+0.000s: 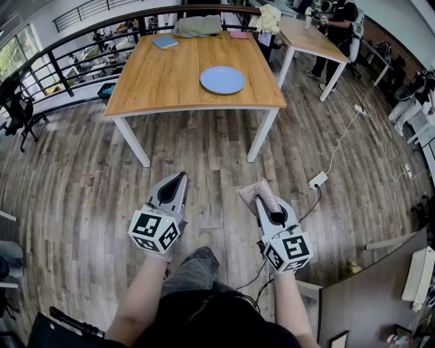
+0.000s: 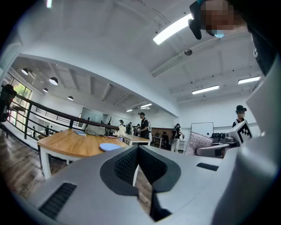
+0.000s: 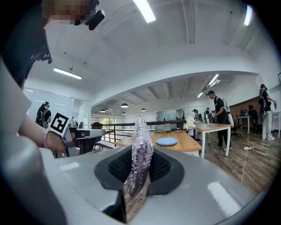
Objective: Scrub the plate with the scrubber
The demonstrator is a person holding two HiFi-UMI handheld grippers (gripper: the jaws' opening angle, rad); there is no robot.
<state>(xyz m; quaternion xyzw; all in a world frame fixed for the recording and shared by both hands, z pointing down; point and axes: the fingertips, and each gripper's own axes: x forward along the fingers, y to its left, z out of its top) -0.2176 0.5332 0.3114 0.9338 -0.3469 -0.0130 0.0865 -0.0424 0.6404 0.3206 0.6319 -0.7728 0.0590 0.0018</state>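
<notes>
On the tabletop (image 1: 156, 81) near its front right corner, the plate (image 1: 222, 79) lies far ahead of the right gripper (image 1: 261, 202), which pinches the scrubber (image 1: 255, 190) tight.

The floor (image 1: 81, 204) is of grey-brown wooden planks; a wooden tabletop (image 1: 163, 81) on white legs stands in the middle; a second table (image 1: 309, 37) stands near it at the right; a black railing (image 1: 60, 71) runs behind; long lamps (image 3: 145, 11) shine on the white ceiling (image 2: 109, 44).
</notes>
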